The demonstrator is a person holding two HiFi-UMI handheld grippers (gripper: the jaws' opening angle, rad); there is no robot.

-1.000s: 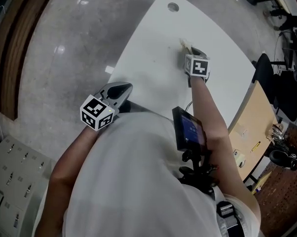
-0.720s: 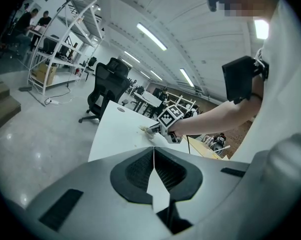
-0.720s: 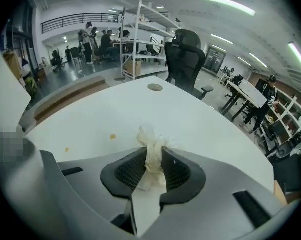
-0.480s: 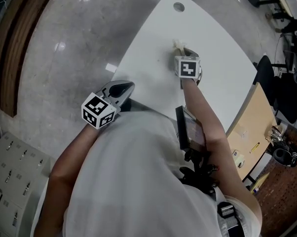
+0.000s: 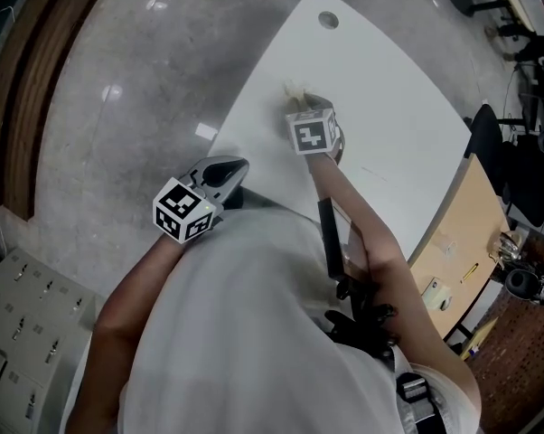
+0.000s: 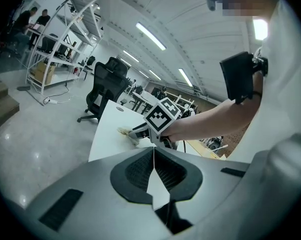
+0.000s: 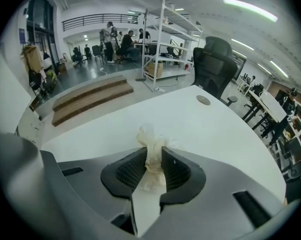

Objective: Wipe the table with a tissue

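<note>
- The right gripper [image 7: 154, 159] has its two jaws pressed on a crumpled tissue [image 7: 150, 141]. The jaws stand a little apart, and the tissue fills the gap between them.
- The tissue pokes out past the jaw tips and touches the white table [image 5: 389, 125].
- In the head view the tissue is near the table's left edge. It is on the near side of the round hole [image 5: 328, 20], which sits at the far end of the table.
- The right gripper points down at the table top.
- The left gripper [image 5: 227, 167] has its jaws closed together. Nothing is between them.
- The left gripper is off the table, close to the person's body, above the grey floor [image 5: 118, 107].
- A black office chair [image 7: 213, 64] stands past the far end of the table.
</note>
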